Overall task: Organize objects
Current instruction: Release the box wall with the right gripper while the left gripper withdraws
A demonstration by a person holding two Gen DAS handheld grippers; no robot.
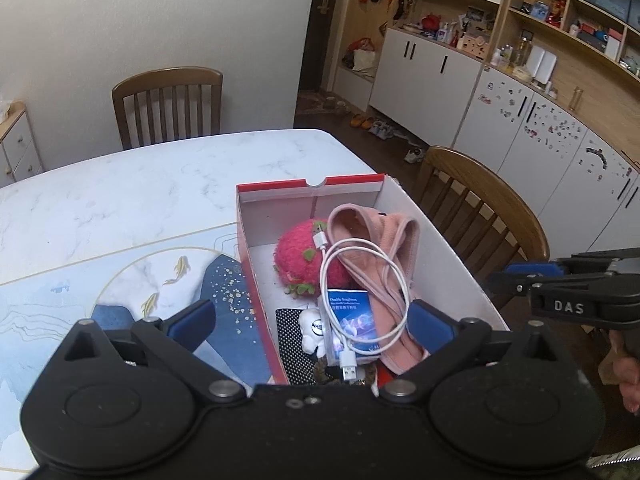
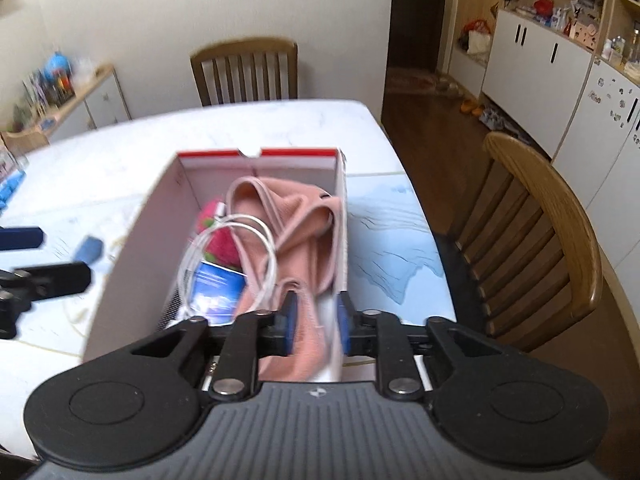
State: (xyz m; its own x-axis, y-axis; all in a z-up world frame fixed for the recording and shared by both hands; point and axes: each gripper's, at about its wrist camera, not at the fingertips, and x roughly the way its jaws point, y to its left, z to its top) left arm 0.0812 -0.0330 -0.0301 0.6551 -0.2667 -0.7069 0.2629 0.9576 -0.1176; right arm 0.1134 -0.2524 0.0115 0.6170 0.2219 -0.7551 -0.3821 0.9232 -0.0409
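An open red-and-white shoebox (image 1: 312,188) stands on the marble table. Inside lie a pink strawberry plush (image 1: 296,252), a pink cloth (image 1: 384,232), a coiled white USB cable (image 1: 360,276), a small blue packet (image 1: 352,320), a white figure (image 1: 312,328) and a black dotted pad (image 1: 290,332). My left gripper (image 1: 312,320) hangs over the box's near end, wide open and holding nothing. My right gripper (image 2: 317,320) hovers over the near right corner of the shoebox (image 2: 298,154). Its jaws stand slightly apart, with the pink cloth (image 2: 296,216) showing through the gap.
A blue-and-white placemat (image 1: 160,280) lies left of the box. One wooden chair (image 1: 168,104) stands at the table's far side, another chair (image 1: 480,208) at its right edge. White cabinets (image 1: 424,68) line the right wall. A low shelf (image 2: 72,96) stands at the far left.
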